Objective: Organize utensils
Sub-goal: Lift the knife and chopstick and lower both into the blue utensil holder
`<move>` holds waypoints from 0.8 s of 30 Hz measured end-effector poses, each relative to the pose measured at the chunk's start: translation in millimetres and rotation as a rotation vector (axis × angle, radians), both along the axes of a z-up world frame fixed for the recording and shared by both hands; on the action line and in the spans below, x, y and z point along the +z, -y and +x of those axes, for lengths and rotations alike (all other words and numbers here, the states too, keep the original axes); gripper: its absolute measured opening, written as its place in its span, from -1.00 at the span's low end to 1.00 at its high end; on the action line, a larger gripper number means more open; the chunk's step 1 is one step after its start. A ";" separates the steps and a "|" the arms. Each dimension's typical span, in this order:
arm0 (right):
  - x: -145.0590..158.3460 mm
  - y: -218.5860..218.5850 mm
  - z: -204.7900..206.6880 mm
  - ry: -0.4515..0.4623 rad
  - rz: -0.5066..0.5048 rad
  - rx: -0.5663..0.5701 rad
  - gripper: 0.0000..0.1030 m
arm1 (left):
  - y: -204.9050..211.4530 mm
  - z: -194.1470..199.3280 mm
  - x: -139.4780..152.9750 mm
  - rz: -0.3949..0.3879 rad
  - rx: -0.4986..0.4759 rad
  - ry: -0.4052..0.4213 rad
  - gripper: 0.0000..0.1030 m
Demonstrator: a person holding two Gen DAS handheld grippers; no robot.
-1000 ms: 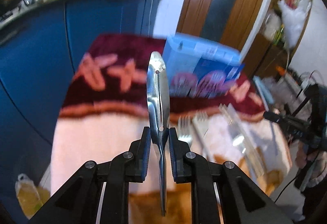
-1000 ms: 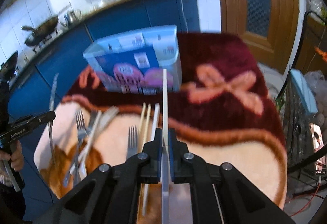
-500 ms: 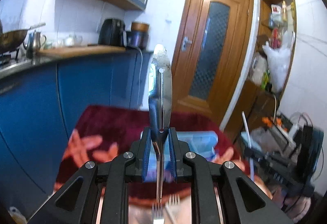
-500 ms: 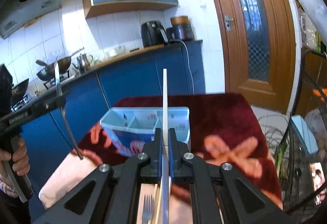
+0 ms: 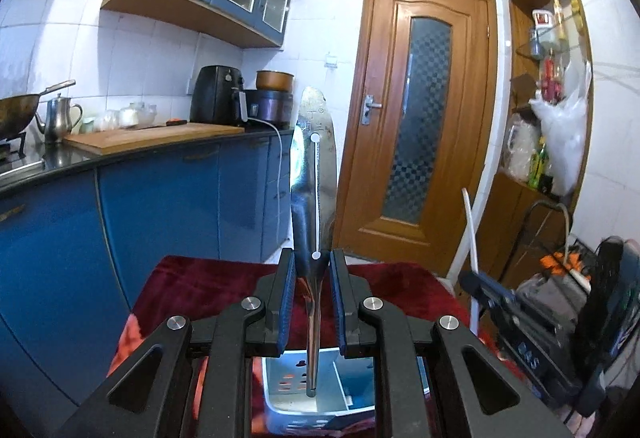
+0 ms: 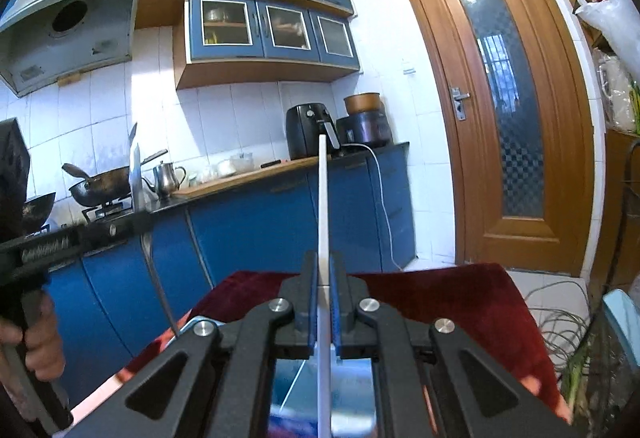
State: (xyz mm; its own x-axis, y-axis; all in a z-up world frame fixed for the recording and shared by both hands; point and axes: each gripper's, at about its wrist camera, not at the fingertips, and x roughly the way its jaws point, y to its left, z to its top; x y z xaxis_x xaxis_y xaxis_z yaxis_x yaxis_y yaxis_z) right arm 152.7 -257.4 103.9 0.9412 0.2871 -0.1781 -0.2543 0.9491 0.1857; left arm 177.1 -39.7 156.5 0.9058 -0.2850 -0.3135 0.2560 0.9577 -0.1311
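While both tools are carrying cutlery, each load stands upright over the same bin.

Item 1: left gripper (image 5: pixel 312 302), jaws narrowed onto the neck of a steel utensil (image 5: pixel 314 174); broad slotted end up, thin stem hanging down between the pads. It may be a slotted server or a fish knife; the distorted view does not settle which. Hazard: the grip sits on a slim, polished neck beneath a heavy top, so the piece could pivot or slide through.

Item 2: right gripper (image 6: pixel 324 302), jaws nearly closed on a white chopstick (image 6: pixel 323 206), held low with most of its length above. Hazard: a long lever on a small contact could swing the stick off line.

Item 3: light-blue compartmented caddy (image 5: pixel 288 394), directly under both tools, on a dark red cloth (image 5: pixel 208 282). Hazard: a stem meeting a divider instead of a cell, or the two tools crowding each other over one opening.
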 end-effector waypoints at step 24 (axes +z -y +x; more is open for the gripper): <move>-42.3 1.4 13.6 -0.091 -0.116 0.070 -0.86 | 6.5 22.6 -71.5 0.037 -0.007 -0.075 -0.67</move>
